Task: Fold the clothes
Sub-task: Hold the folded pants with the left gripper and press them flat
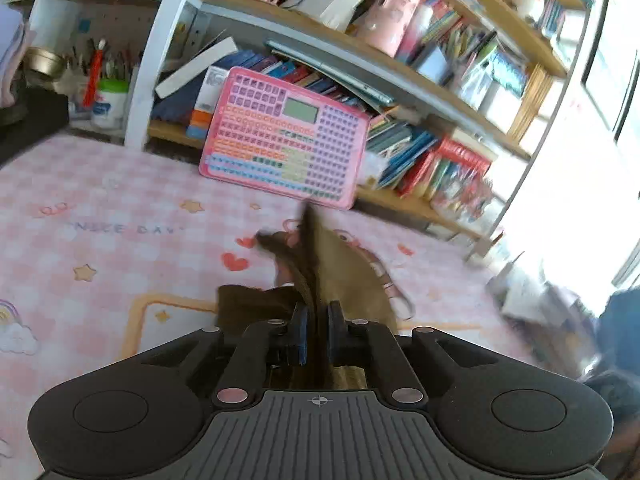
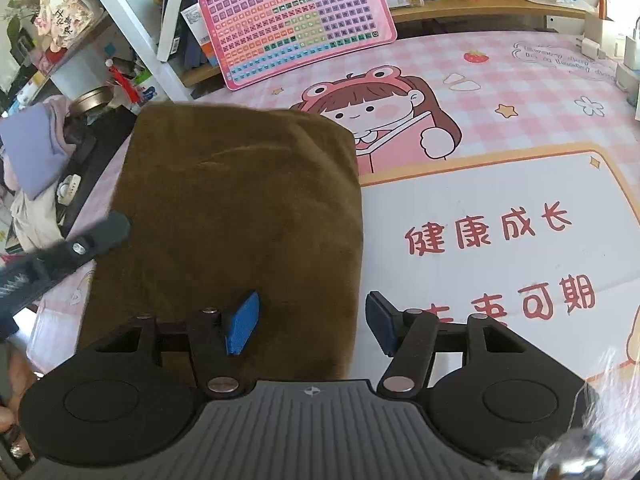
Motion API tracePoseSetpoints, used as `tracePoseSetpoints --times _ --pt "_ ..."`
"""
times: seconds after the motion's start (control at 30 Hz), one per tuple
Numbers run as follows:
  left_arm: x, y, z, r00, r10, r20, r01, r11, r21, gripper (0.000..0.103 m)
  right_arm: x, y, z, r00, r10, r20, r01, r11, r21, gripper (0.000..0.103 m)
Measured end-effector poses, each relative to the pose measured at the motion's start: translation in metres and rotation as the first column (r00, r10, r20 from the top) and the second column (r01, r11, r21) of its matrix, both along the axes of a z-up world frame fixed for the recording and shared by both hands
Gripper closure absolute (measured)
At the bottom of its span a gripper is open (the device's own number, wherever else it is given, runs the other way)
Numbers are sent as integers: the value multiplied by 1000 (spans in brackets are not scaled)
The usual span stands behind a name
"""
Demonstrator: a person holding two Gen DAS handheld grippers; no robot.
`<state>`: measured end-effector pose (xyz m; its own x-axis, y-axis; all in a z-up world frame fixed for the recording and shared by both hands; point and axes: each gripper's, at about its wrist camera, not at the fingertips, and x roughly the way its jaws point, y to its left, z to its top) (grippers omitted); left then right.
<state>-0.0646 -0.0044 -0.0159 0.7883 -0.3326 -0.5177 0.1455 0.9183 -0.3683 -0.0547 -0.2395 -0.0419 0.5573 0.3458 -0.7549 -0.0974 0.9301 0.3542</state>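
A brown cloth lies folded in a rough rectangle on the pink cartoon table mat. My right gripper hovers open over the cloth's near right edge, with the left blue pad above the fabric and the right one past the edge. In the left wrist view, my left gripper is shut on the brown cloth, whose edge rises between the fingers. The left gripper also shows in the right wrist view, at the cloth's left edge.
A pink toy keyboard leans against the bookshelf at the back of the table. Loose clothes and a purple item pile up off the table's left side. Chargers stand at the far right corner.
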Motion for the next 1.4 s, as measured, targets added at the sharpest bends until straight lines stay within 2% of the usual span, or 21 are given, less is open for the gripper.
tracePoseSetpoints --times 0.07,0.1,0.2,0.37,0.63,0.73,1.0,1.07,1.2,1.3,1.4 --pt "17 10 -29 988 49 -148 -53 998 -23 94 3 4 -2 1000 3 -5 -3 1000 -15 45" --pt "21 14 -38 982 58 -179 -66 997 -38 94 3 7 -4 1000 9 -5 -9 1000 -16 44" --pt "23 16 -46 982 51 -183 -63 996 -58 92 1 12 -5 1000 20 4 -20 999 -43 44" --pt "15 22 -39 984 56 -168 -71 994 -88 86 0 14 -3 1000 22 13 -21 998 -56 44" --pt "-13 22 -18 991 82 -104 -87 996 -37 70 -7 15 2 999 25 21 -23 997 -68 44" --pt "-19 18 -17 990 86 -109 -88 996 -16 66 -11 15 5 999 28 24 -26 997 -66 44" --pt "-35 9 -17 985 103 -138 -103 995 8 64 -28 15 10 998 61 20 -60 996 -62 44" --pt "-42 5 -16 984 115 -138 -115 993 6 55 -32 14 11 996 80 30 -78 995 -66 44" --pt "-52 -9 -18 978 133 -161 -131 991 19 53 -40 4 10 995 95 26 -93 995 -44 43" --pt "-60 -22 -13 980 127 -155 -121 991 49 42 -42 -4 11 995 101 16 -100 995 -15 43" --pt "-63 -27 -10 977 147 -153 -140 989 57 40 -42 -11 11 994 111 10 -111 994 10 42"
